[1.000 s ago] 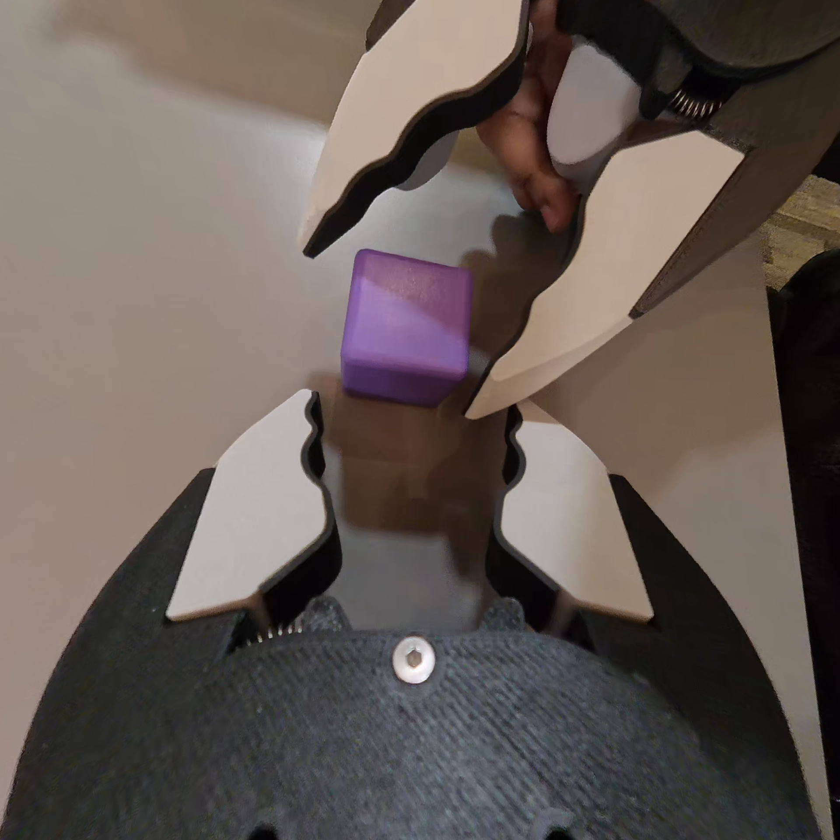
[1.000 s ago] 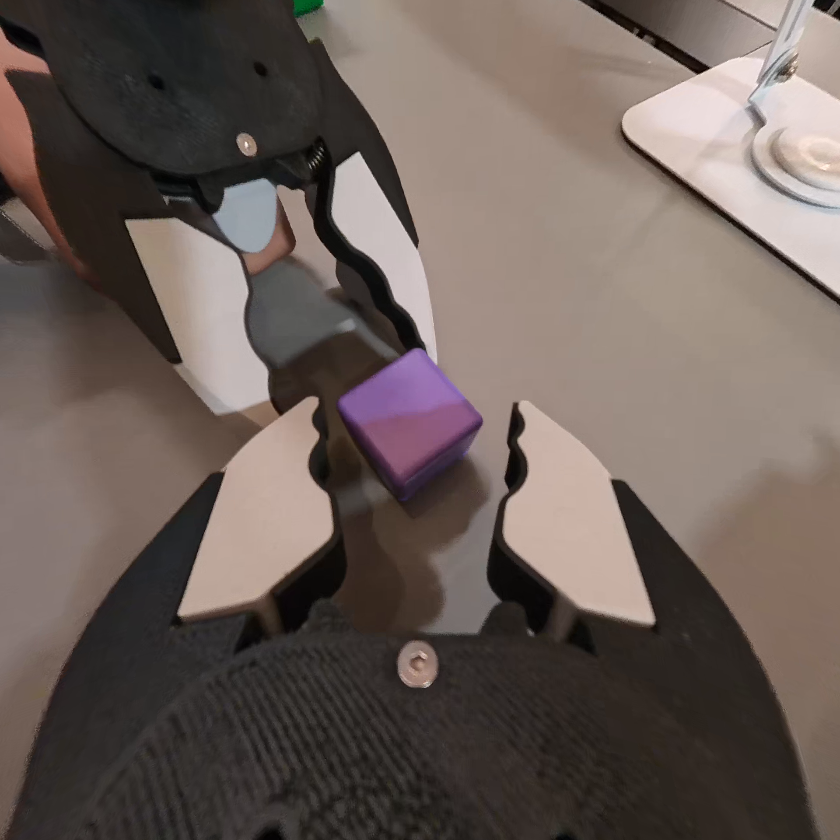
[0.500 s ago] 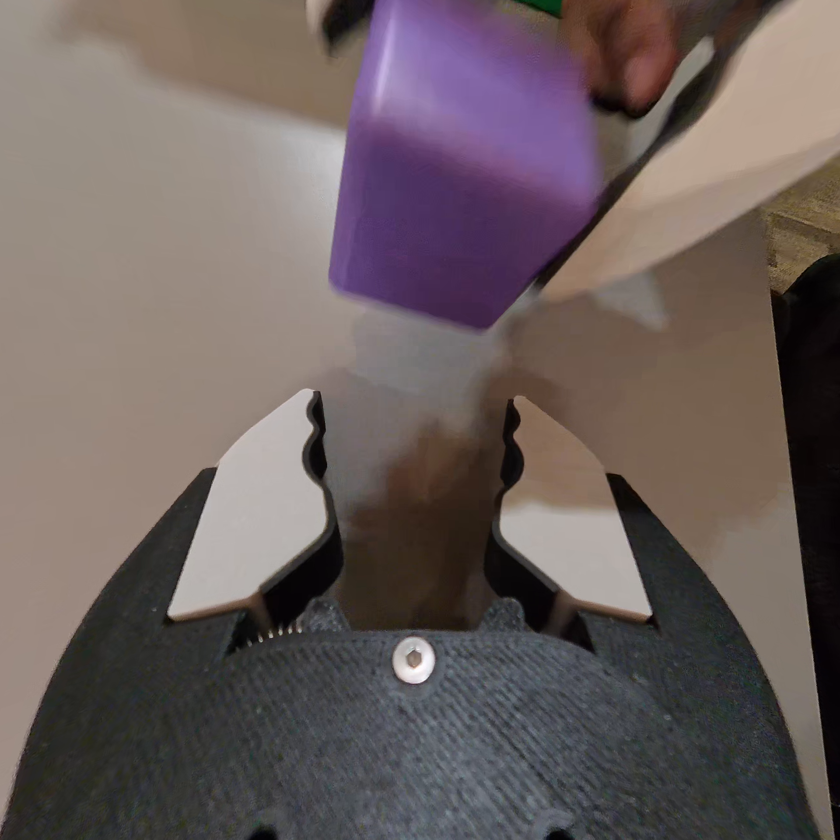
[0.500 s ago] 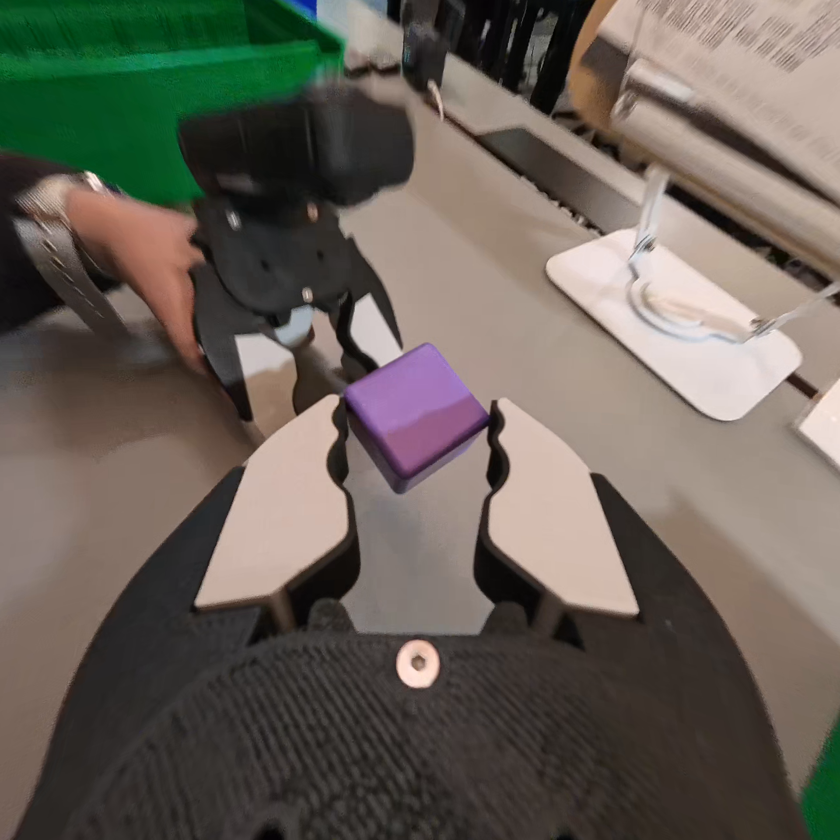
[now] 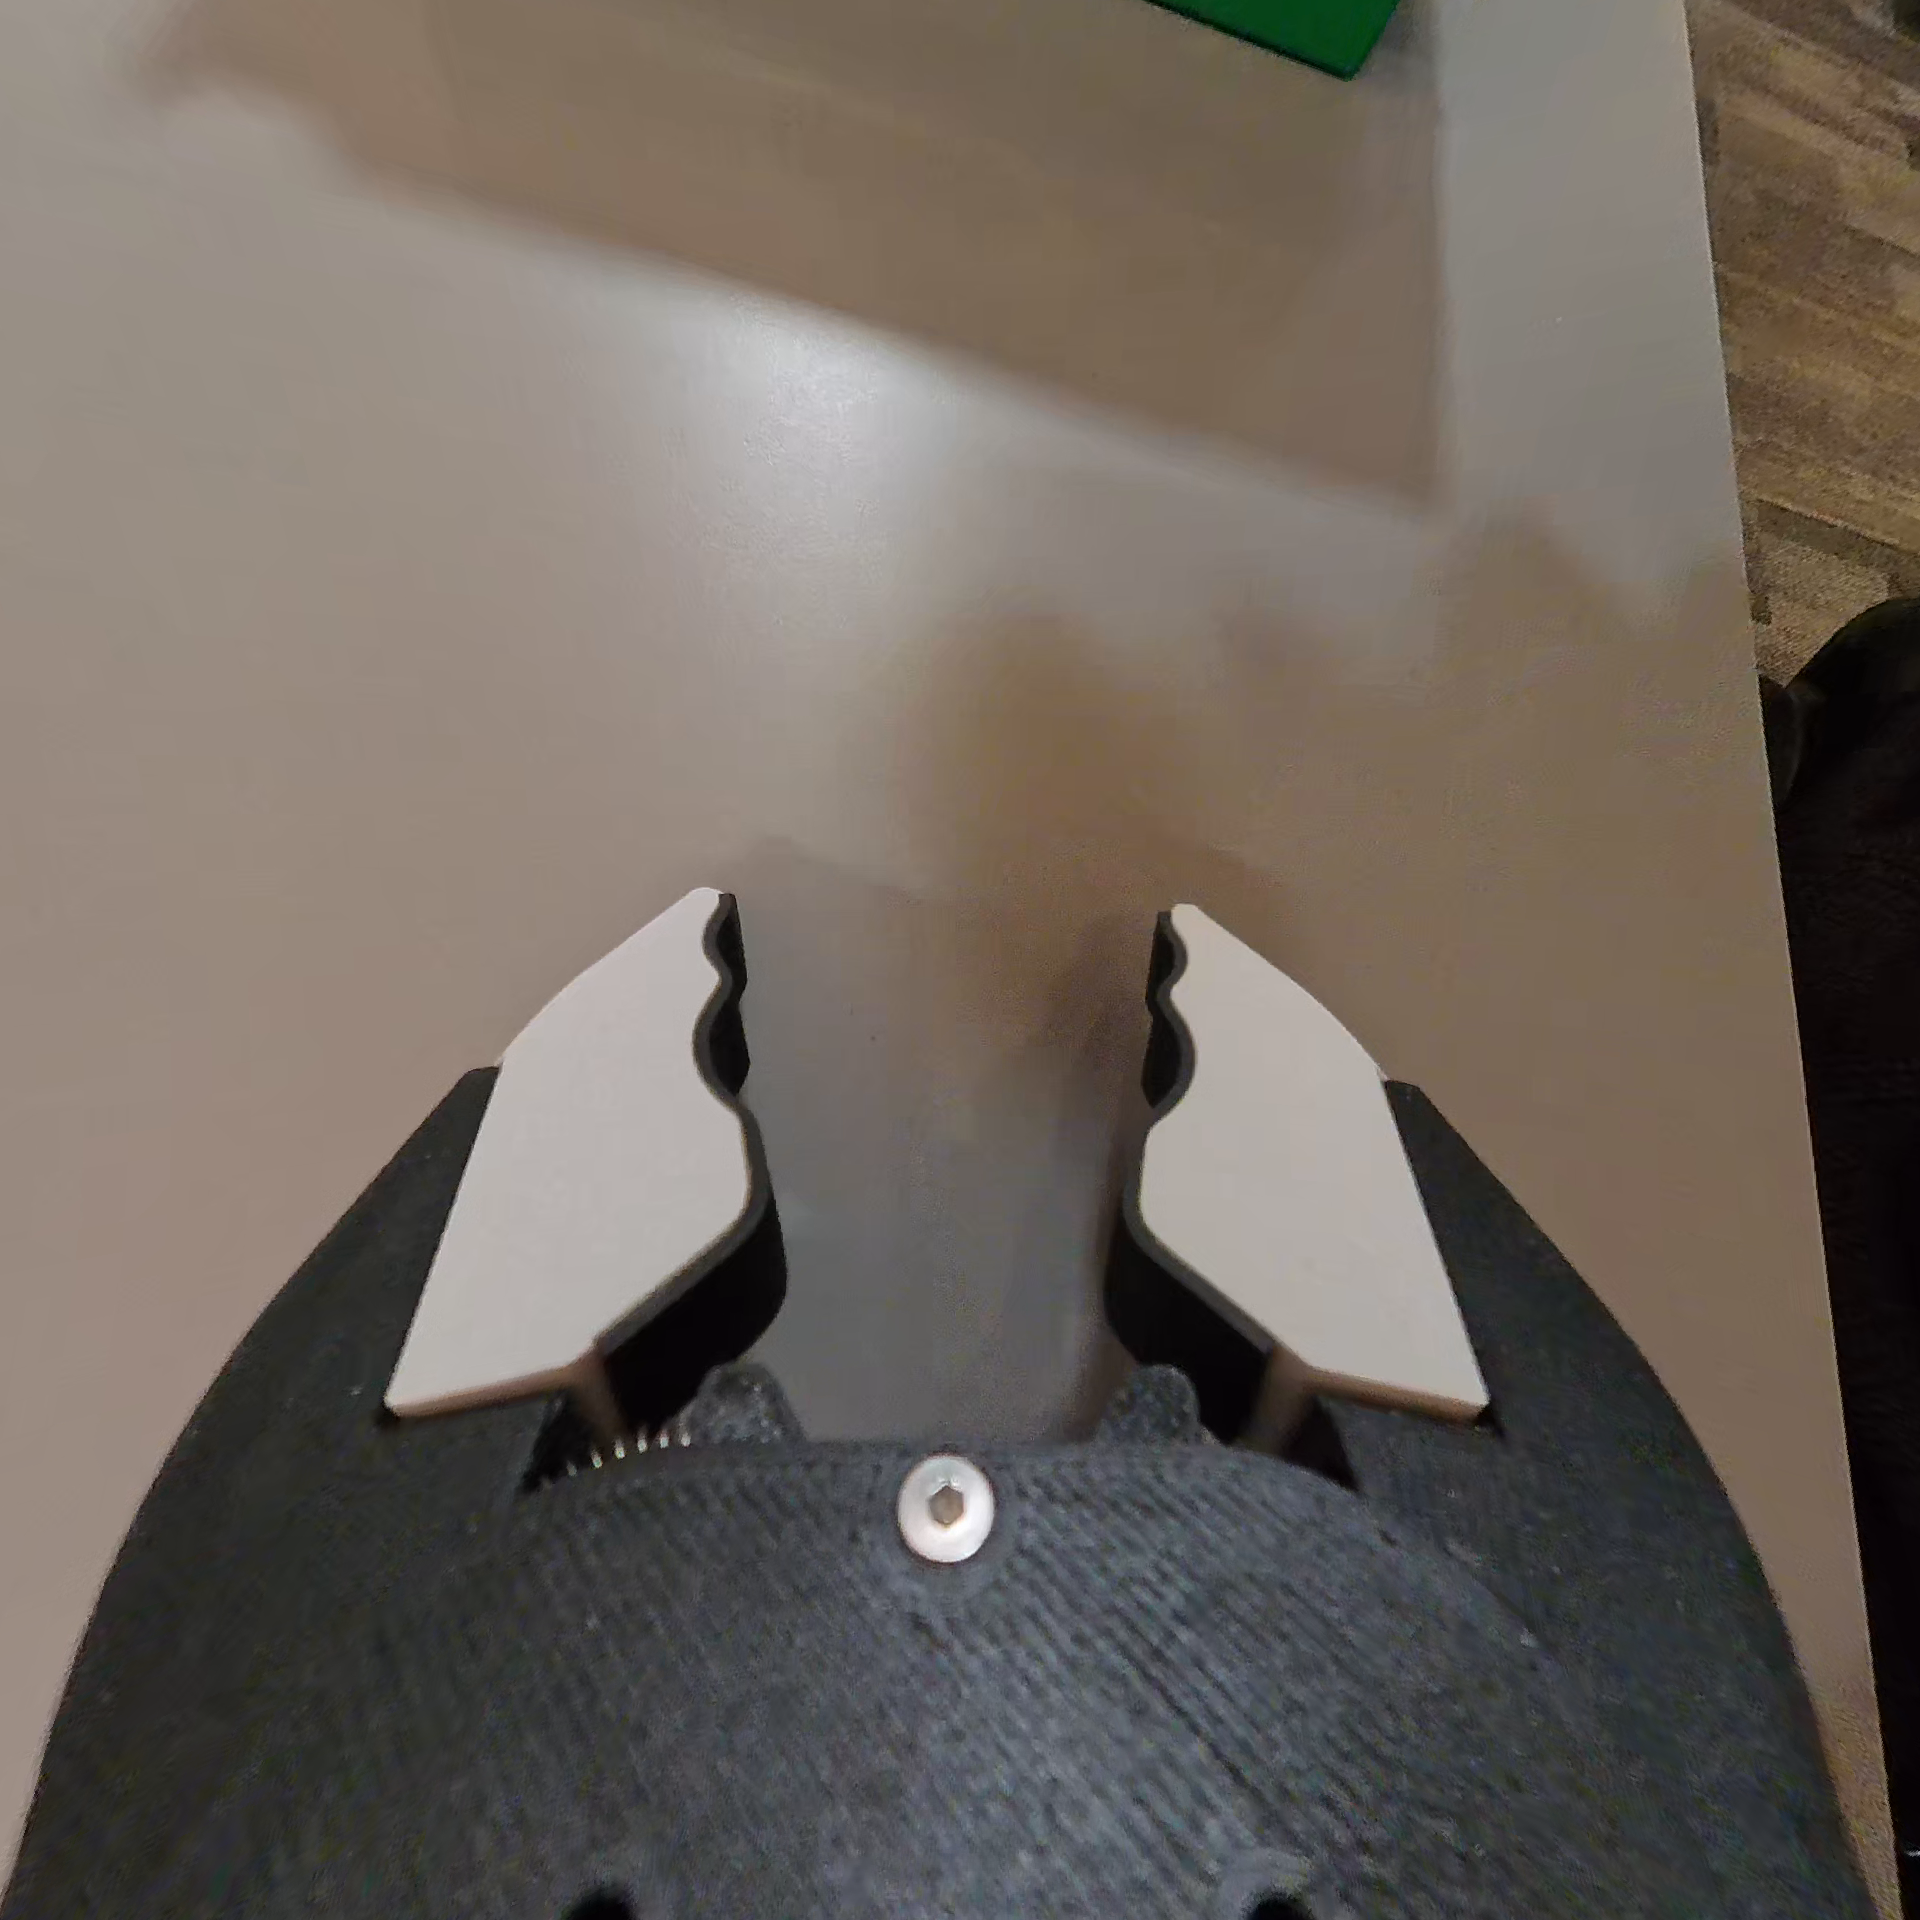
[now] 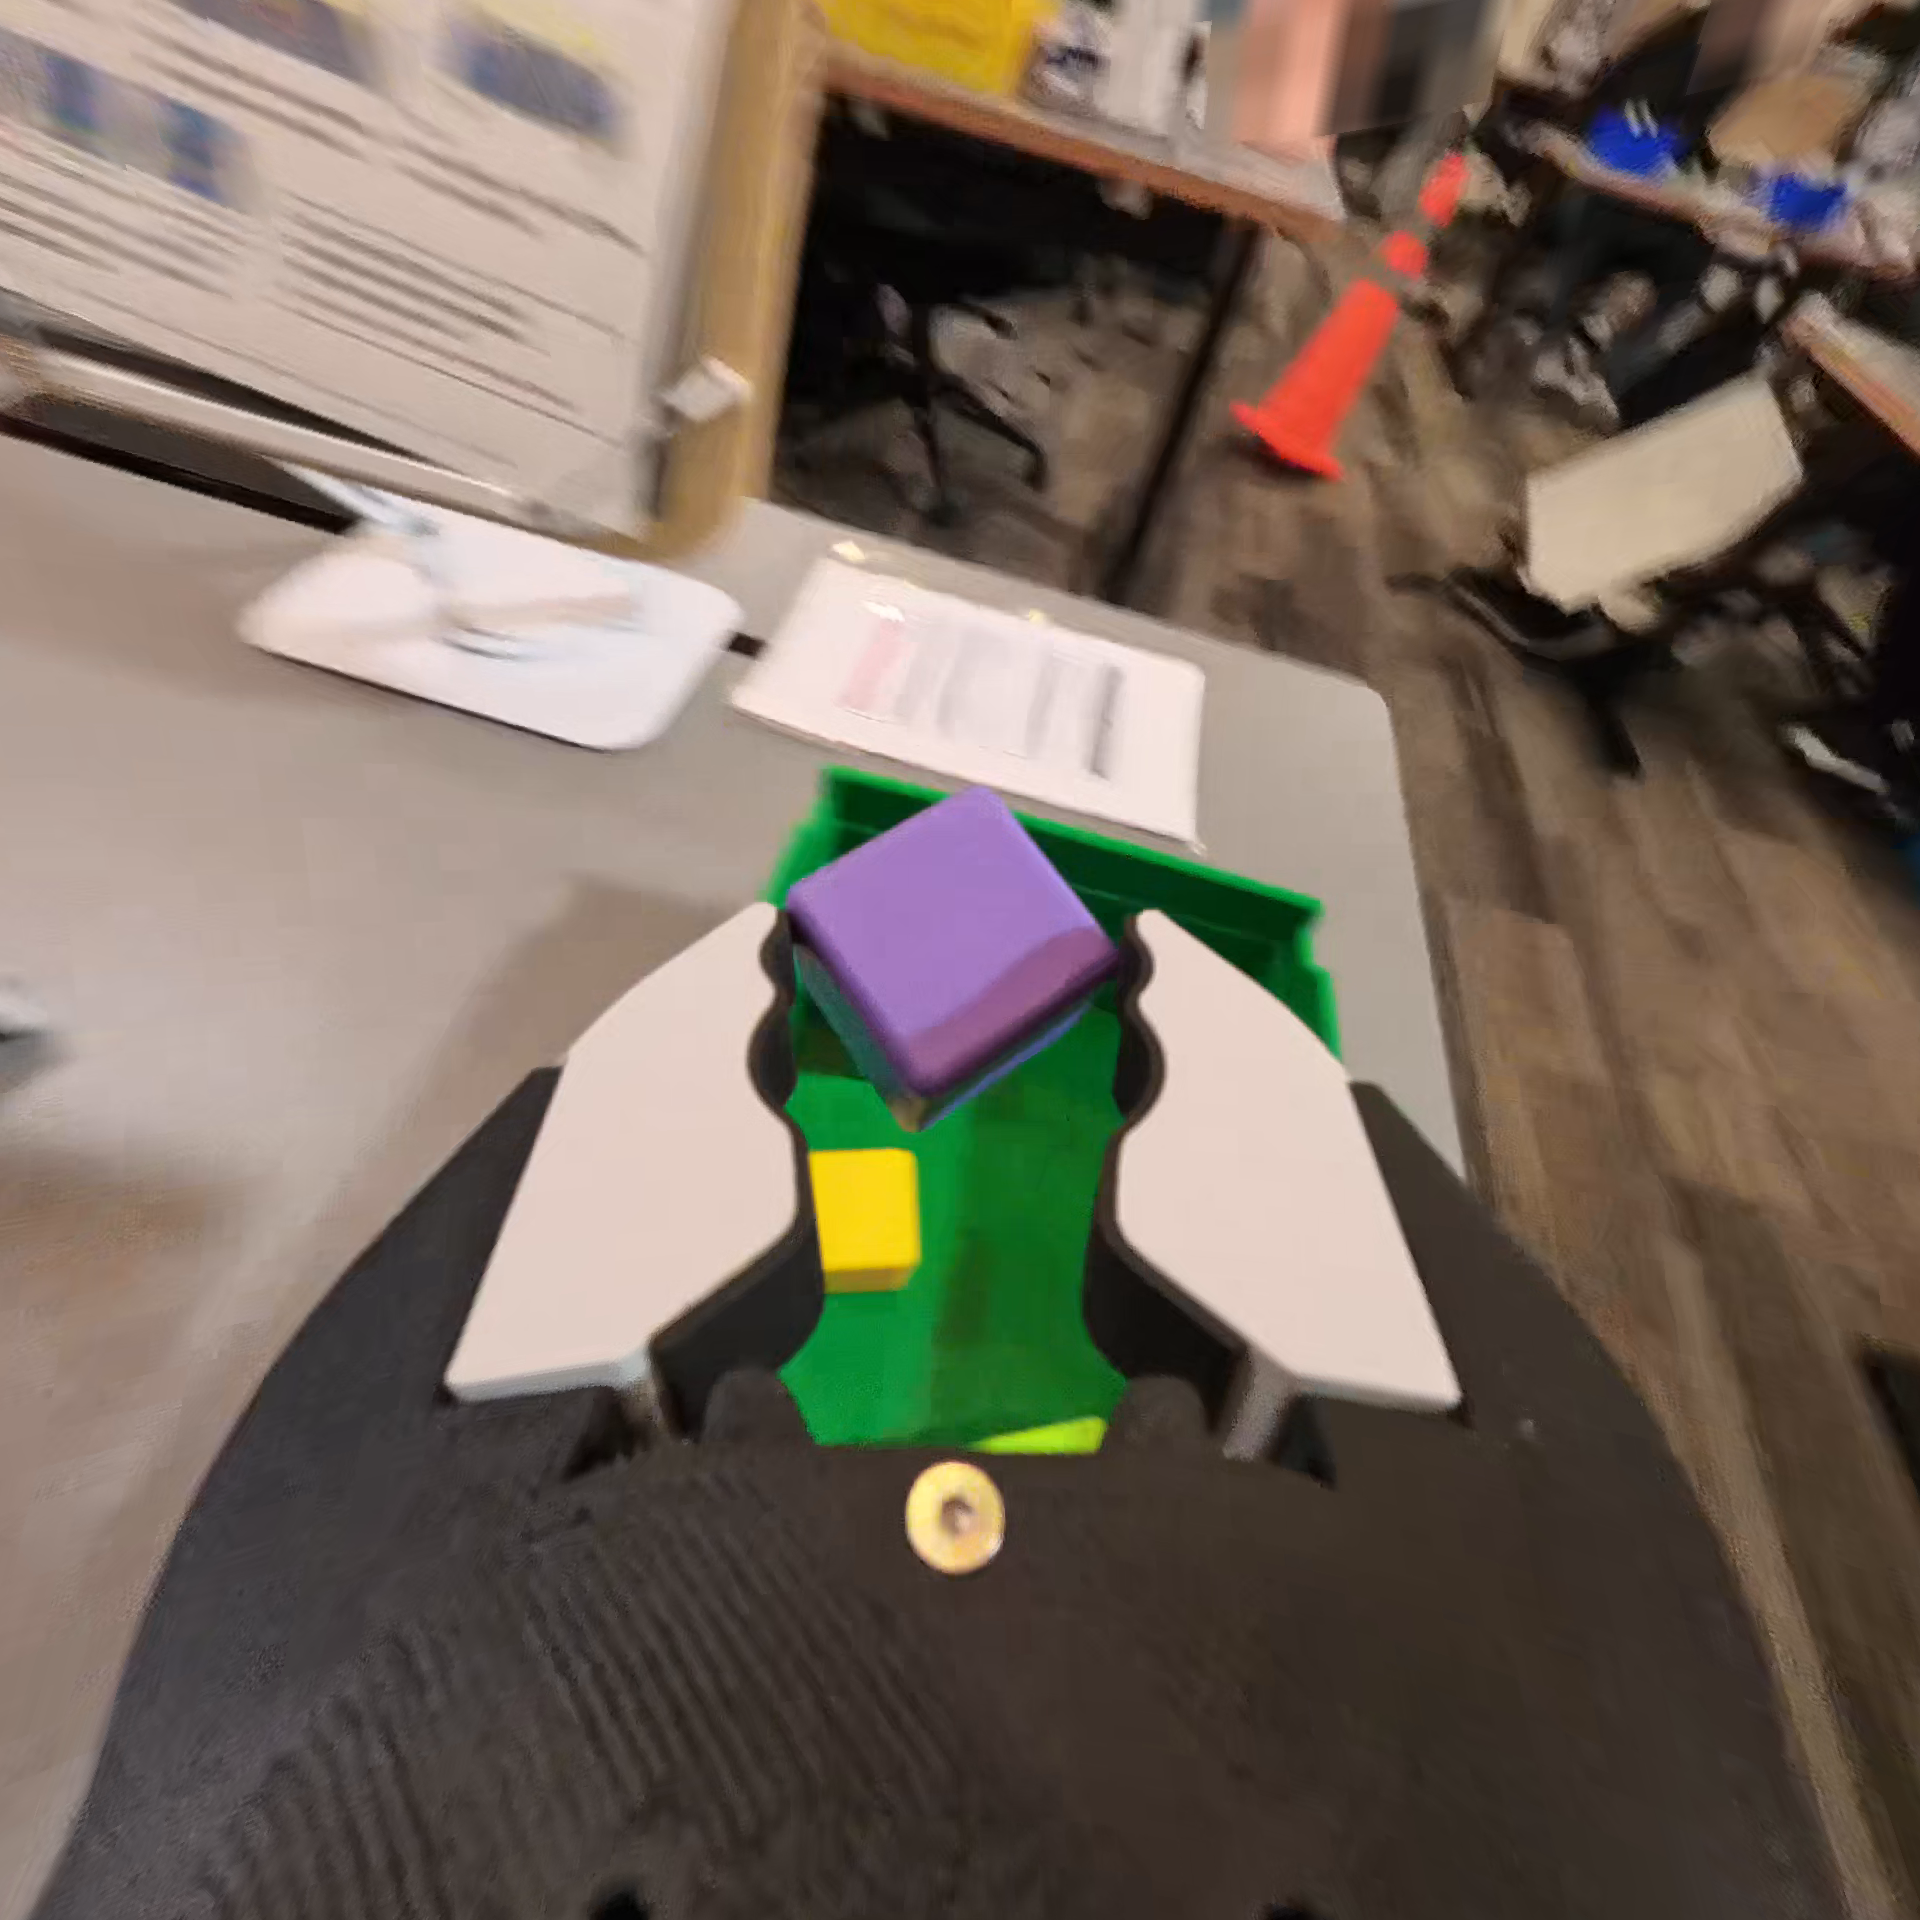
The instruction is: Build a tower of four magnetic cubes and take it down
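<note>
Small purple plastic cube with rounded edges (image 6: 951, 940) is pinched between the fingertips of the right gripper (image 6: 951, 951), held by two opposite corners, rotated diamond-wise, up in the air above the green plastic bin (image 6: 1216, 904). Right gripper's white-faced fingers (image 6: 644, 1164) are narrowed onto the cube, both tips touching it. Bin sits on the grey desk (image 6: 312, 883) near its right edge, close to the far right corner. Inside the bin, below the cube: a yellow block (image 6: 865, 1216) on the bin floor toward the left side, and a lime-green piece (image 6: 1044, 1437) at the near end, mostly hidden by the gripper body. Can't tell its shape.

Beyond the bin, at the desk's far right corner, a white printed sheet in a clear sleeve (image 6: 987, 691). Left of it, a white rounded flat base (image 6: 499, 634), blurred. Behind that, a large white poster board (image 6: 343, 229) standing at the far edge. Off the desk on the floor: an orange traffic cone (image 6: 1325, 374), chairs and cluttered tables, all motion-blurred.

Left gripper (image 5: 945, 914) has its fingers spread wide, nothing between them, hovering over bare grey desk surface (image 5: 520, 623) near the right edge. A corner of the green bin (image 5: 1288, 26) shows at the top of the left wrist view. Patterned floor (image 5: 1829, 260) beyond the desk edge.
</note>
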`<state>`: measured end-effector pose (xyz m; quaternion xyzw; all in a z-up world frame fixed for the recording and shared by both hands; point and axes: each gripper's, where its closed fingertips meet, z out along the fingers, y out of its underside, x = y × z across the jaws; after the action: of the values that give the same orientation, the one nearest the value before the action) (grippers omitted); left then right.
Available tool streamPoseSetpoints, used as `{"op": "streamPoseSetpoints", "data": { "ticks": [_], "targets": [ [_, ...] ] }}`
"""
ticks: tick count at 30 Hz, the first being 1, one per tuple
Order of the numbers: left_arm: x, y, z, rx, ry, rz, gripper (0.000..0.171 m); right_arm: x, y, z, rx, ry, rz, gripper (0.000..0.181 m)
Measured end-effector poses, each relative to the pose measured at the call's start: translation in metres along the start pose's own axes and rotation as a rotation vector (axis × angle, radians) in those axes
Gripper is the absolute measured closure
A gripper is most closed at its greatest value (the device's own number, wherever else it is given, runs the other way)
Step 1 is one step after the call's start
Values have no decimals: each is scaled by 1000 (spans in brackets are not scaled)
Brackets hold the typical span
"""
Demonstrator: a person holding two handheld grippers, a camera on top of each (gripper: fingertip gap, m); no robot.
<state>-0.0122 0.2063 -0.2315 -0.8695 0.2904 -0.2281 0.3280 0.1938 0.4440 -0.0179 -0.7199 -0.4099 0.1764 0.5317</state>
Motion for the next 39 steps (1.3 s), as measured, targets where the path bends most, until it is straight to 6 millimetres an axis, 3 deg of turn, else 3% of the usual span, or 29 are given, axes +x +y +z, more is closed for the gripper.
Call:
{"op": "streamPoseSetpoints", "data": {
  "ticks": [3,6,9,16,19,22,25,28,30,32,35,37,39],
  "targets": [
    [0,1,1,-5,-8,5,97,50,62,57,-164,54,129,121],
    [-1,2,2,-19,-30,21,96,65,116,101,-339,69,192,120],
    [-1,2,2,-21,-34,23,97,71,144,124,-456,93,172,120],
    [-1,0,1,1,-9,-5,98,75,165,136,-544,117,136,120],
    [-2,-1,0,4,-7,-10,98,74,154,131,-510,123,132,115],
    [-2,0,1,-2,-15,-3,98,66,128,116,-447,120,114,110],
    [-2,0,2,-7,-23,3,99,36,73,91,-259,72,91,109],
    [-3,1,2,-12,-36,8,99,-23,2,51,50,-49,46,107],
    [-5,1,3,-16,-60,8,103,-66,-25,24,230,-109,47,105],
    [-10,1,3,-20,-98,0,111,-115,-23,10,315,-164,24,102],
    [-13,1,3,-22,-128,-6,116,-195,20,7,283,-253,-60,98],
    [-16,1,3,-19,-149,-21,118,-230,42,4,317,-261,-81,101],
    [-21,1,2,-13,-185,-54,122,-248,47,0,346,-245,-119,105]
  ]
}}
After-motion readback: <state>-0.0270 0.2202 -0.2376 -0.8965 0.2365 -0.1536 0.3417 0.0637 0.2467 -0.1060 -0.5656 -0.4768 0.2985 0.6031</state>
